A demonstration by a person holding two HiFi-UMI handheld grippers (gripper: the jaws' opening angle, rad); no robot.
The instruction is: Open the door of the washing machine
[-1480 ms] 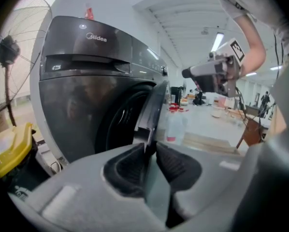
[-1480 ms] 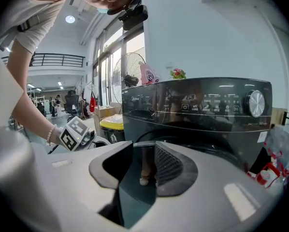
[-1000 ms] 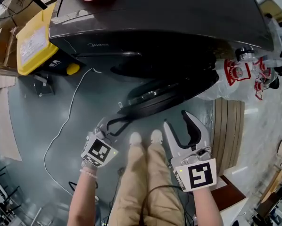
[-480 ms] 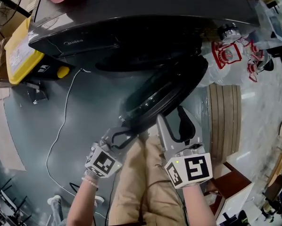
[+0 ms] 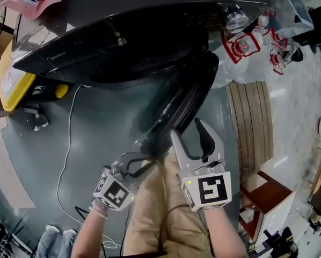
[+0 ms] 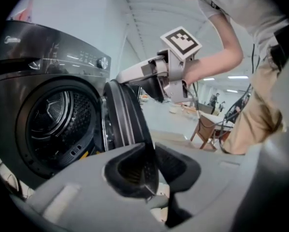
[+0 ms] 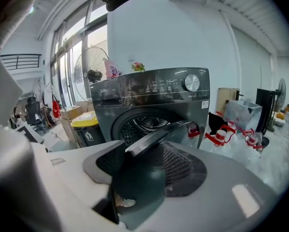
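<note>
washing machine point(image 5: 123, 31) drum exposed, door point(image 5: 179, 101) swung well out, edge-on toward the person. left tongs point(image 5: 141, 157) closing on the door's free rim. right tongs point(image 5: 187, 130) spread wide, rim passing between them, not clamped.

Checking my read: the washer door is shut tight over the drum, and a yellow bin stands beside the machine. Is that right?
No: the door is swung open, not shut; the left gripper view shows the bare drum beside it. The yellow bin does stand beside the machine.
</note>
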